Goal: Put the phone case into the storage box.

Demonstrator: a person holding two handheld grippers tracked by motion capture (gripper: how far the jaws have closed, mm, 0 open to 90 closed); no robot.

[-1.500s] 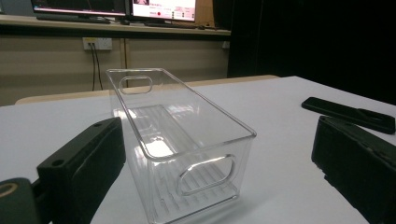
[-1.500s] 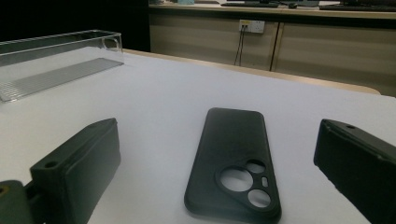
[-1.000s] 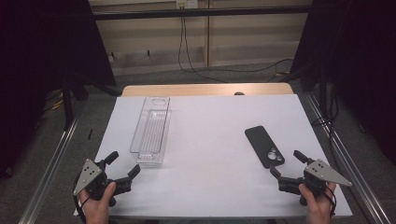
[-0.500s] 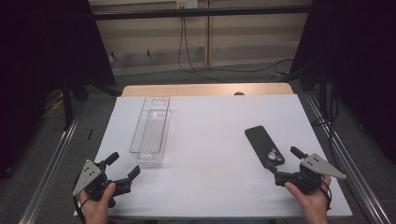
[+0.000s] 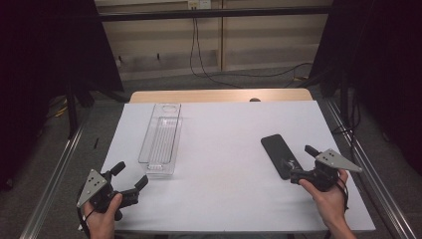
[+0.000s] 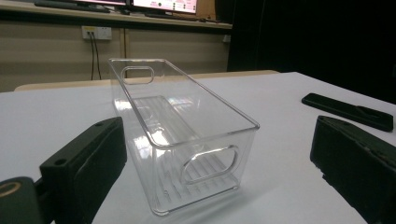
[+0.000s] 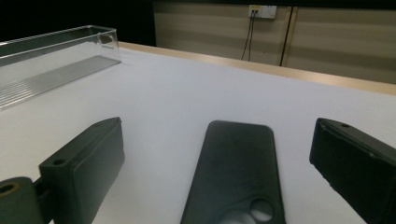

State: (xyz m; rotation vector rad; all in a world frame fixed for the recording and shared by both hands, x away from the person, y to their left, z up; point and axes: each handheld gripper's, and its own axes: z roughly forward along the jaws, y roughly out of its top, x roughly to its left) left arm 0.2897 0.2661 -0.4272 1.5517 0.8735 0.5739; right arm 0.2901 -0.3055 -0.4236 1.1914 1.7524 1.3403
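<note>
As the high view shows, the right gripper (image 5: pixel 302 164) sits at the near end of the flat black rectangular phone case (image 5: pixel 281 155), its long axis running away up the white table (image 5: pixel 224 129). In the right gripper view, wide jaws straddle the case. In the left gripper view, wide jaws face the clear plastic bin (image 6: pixel 180 135).

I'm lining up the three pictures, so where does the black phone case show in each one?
High view: black phone case at right, just ahead of the right tongs.
Left gripper view: far right edge.
Right gripper view: bottom centre, between the jaws.
Shared landmark: clear plastic bin.
</note>
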